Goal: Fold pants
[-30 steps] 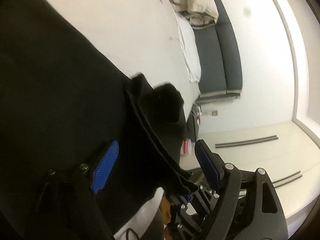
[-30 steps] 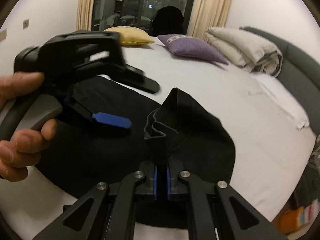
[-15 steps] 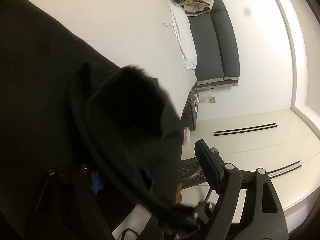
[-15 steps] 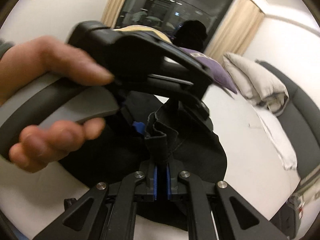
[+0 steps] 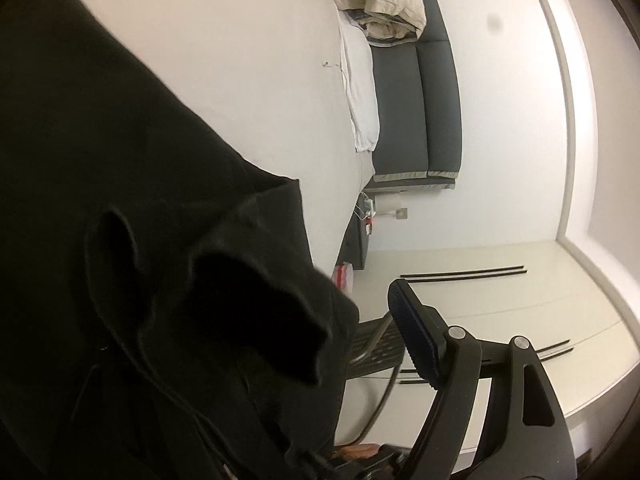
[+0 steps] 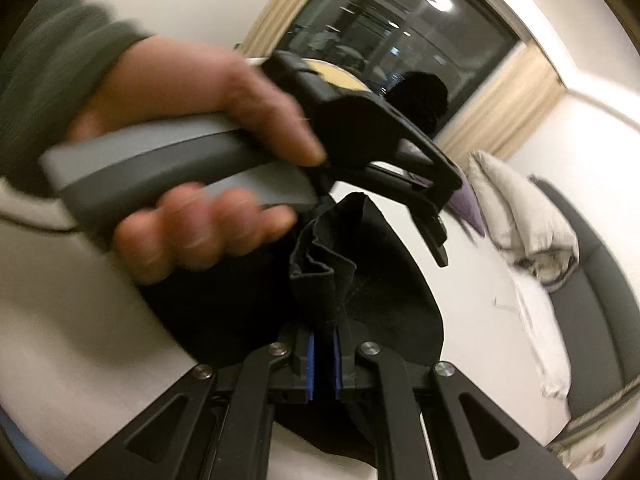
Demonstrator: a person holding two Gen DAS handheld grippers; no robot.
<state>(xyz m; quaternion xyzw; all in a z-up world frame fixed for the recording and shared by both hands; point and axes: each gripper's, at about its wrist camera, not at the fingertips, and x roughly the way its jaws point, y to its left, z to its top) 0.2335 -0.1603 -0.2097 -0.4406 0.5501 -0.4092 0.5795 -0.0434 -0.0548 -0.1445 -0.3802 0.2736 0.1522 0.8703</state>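
The black pants (image 6: 360, 280) lie spread on the white bed (image 6: 80, 340), with one bunched, pleated edge lifted off the sheet. The right tongs (image 6: 323, 356) are pressed together on that gathered edge, the cloth rising in folds straight out from between the blue pads (image 6: 310, 364). Just above and behind this pinched bunch, a hand (image 6: 192, 152) in a grey-green sleeve (image 6: 52, 64) grips the handle of the left tongs (image 6: 400, 168), which reach over the raised cloth.

In the left wrist view the left tongs (image 5: 256, 344) stand spread wide: one blue pad (image 5: 412, 332) shows clear on the right side, while the other finger is hidden under a dark hump of pants (image 5: 160, 240) that fills the gap between them. Whether that hidden pad touches the cloth cannot be told. A folded quilt (image 6: 528, 208) and a purple cushion (image 6: 468, 204) rest at the head of the bed.
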